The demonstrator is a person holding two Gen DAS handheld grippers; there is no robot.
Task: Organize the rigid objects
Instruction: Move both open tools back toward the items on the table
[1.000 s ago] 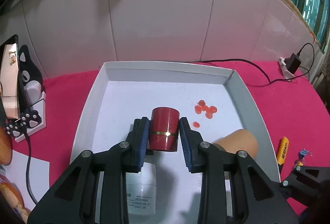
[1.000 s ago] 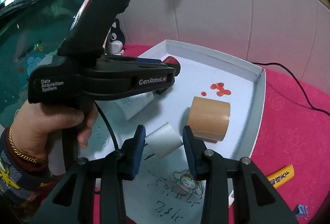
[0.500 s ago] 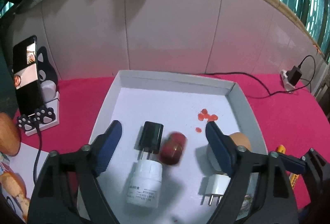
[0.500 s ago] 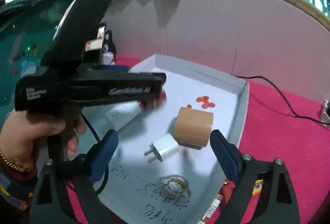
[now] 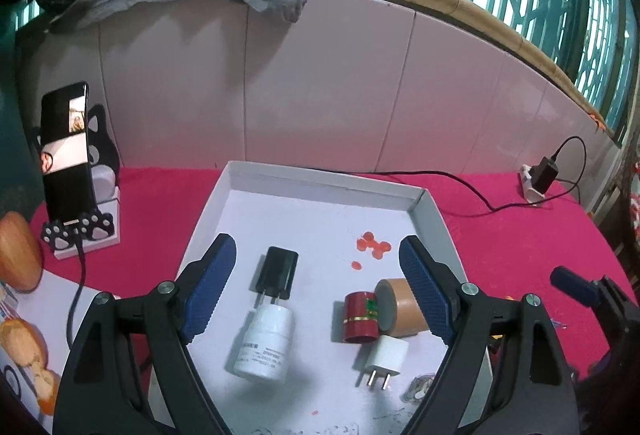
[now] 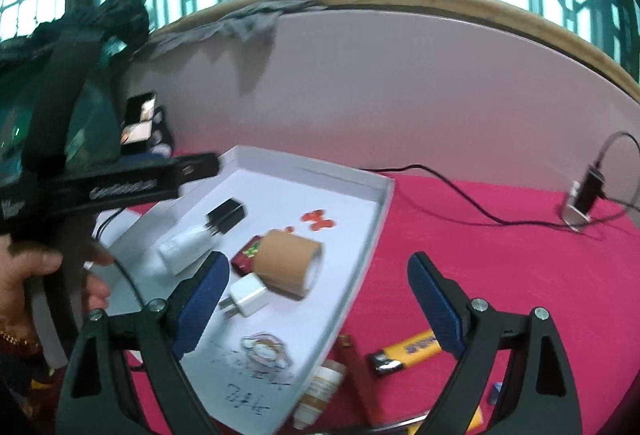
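Both claws have let go: the left gripper and right gripper gape apart, empty. The red cylinder and white charger now lie in the white tray, so two pieces are sorted.

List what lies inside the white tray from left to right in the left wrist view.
white bottle → red cylinder → brown tape roll. The black charger and white plug overlap these, so I leave them out.

Both wrist cams look steeply down, close, sharing white tray.
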